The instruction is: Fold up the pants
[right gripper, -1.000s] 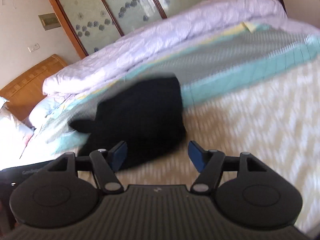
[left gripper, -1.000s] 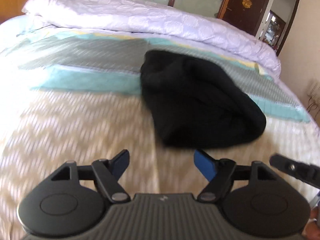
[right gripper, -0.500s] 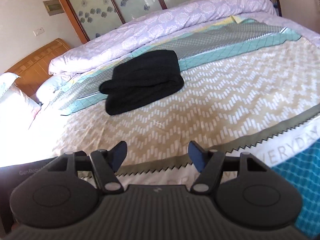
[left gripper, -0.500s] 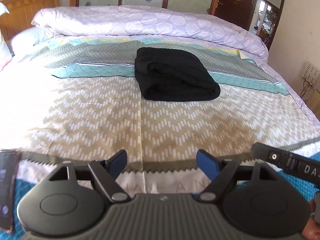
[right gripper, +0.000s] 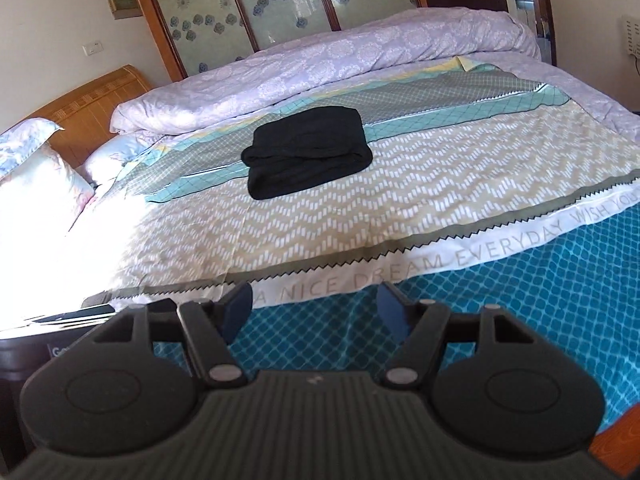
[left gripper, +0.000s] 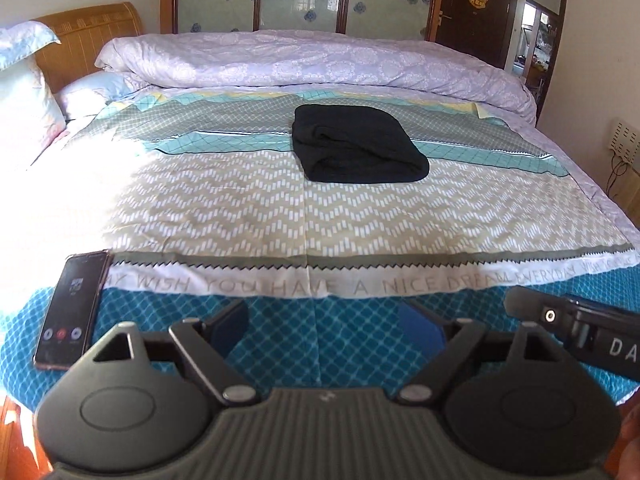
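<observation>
The black pants (left gripper: 356, 146) lie folded into a compact bundle in the middle of the bed, on the teal and grey bands of the cover; the right wrist view shows the pants (right gripper: 306, 150) too. My left gripper (left gripper: 328, 330) hangs over the blue foot end of the bed, far short of the bundle. Its jaws are opening and hold nothing. My right gripper (right gripper: 316, 308) is also back at the foot end, open and empty. A black part of the right gripper's body (left gripper: 576, 328) juts in at the right of the left wrist view.
A phone (left gripper: 74, 310) with a lit screen lies on the cover near the left foot corner. A rolled lilac quilt (left gripper: 312, 62) runs along the far side. Pillows (left gripper: 24, 92) and a wooden headboard (left gripper: 90, 36) are on the left, a dark door (left gripper: 474, 4) far right.
Both grippers have pulled back and up from right beside the folded pants to the foot of the bed. The left jaws have widened a little. The phone has come into view.
</observation>
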